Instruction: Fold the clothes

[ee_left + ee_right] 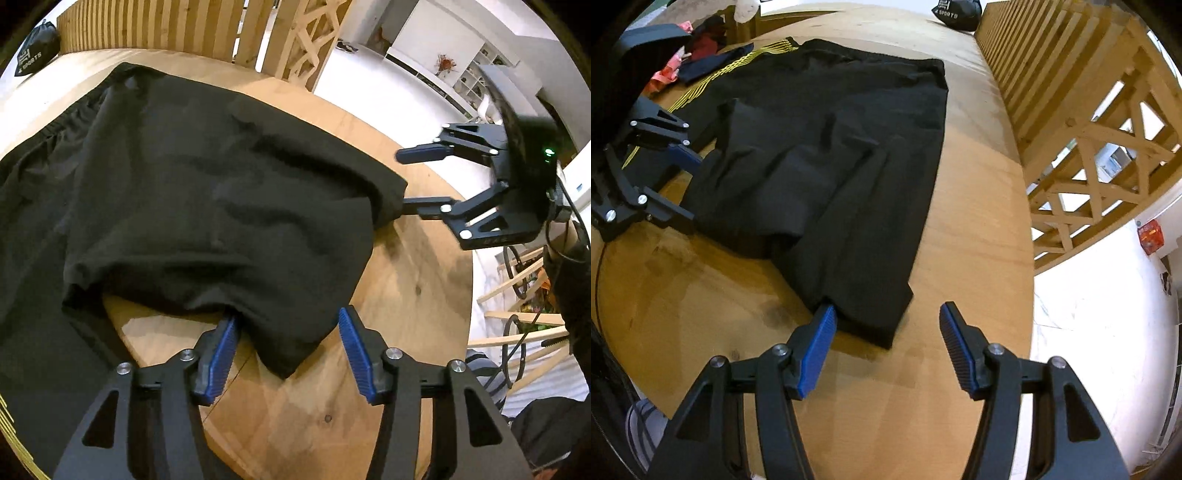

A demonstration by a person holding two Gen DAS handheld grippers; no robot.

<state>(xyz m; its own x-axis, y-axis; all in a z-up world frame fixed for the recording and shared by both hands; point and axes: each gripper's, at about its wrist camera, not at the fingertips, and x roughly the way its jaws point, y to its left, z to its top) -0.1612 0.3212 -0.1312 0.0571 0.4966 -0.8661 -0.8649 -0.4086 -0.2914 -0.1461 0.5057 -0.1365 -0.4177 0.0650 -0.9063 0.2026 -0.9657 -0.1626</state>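
On wooden table (979, 229): black garment (831, 166); left tool (288, 332), right tool (886, 325) both spread wide at its corners.

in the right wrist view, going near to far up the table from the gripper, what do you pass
right hand-held gripper, open → near corner of the black garment → the garment's far hem → bare wooden table → black sports bag at the far edge

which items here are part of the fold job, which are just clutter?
Job:
- black garment, spread on the wooden table
- left gripper, open at its near corner
- right gripper, open at another corner

Clutter:
- black sports bag
- red and pink clothes
- yellow-striped dark garment
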